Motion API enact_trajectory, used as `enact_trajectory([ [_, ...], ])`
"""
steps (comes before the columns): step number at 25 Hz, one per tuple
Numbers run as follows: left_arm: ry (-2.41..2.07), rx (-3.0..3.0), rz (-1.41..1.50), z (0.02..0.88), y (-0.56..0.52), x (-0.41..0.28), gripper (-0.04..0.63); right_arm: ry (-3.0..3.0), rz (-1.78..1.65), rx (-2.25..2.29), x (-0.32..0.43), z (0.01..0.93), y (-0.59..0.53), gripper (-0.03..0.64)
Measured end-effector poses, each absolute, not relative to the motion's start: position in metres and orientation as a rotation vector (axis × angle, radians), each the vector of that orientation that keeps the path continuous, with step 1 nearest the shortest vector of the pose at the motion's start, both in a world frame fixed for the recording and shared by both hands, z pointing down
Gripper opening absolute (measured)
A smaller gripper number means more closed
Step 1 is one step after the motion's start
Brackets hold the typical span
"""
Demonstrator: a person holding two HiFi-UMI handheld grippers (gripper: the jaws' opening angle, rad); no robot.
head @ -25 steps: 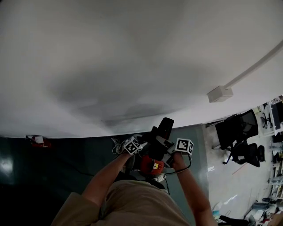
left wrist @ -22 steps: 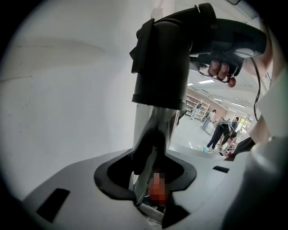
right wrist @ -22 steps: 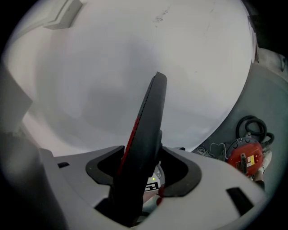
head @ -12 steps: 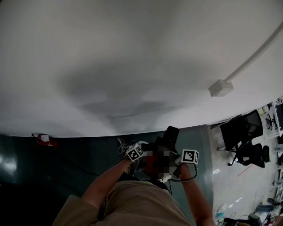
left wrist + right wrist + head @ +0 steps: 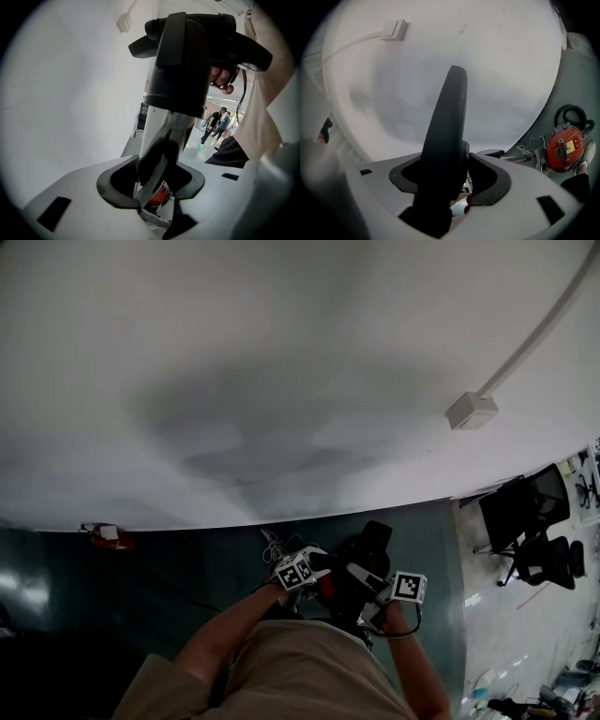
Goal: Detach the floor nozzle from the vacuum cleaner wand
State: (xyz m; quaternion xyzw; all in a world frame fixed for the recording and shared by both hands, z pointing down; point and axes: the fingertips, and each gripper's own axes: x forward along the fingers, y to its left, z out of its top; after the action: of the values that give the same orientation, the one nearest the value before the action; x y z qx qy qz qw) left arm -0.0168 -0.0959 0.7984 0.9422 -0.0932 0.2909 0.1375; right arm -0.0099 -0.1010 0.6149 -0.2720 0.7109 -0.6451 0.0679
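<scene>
The left claw grips the wand tight, the right claw pinches what looks like the black nozzle, both near the red vacuum, so next they must pull apart.

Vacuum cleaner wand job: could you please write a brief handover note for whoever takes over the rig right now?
Left gripper: shut on the wand.
Right gripper: shut on the black floor nozzle.
Red vacuum body lies on the floor.
Done: both grips set.
Left: the nozzle looks not yet off the wand; pull the two apart.
</scene>
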Motion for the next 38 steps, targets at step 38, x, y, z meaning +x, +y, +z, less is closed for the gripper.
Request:
enact_trajectory([
  [38, -0.276, 2.737, 0.794, 0.797, -0.089, -0.014, 0.160, 2.460, -1.919, -1.000, -0.006, 0.608, -0.090, 0.236],
])
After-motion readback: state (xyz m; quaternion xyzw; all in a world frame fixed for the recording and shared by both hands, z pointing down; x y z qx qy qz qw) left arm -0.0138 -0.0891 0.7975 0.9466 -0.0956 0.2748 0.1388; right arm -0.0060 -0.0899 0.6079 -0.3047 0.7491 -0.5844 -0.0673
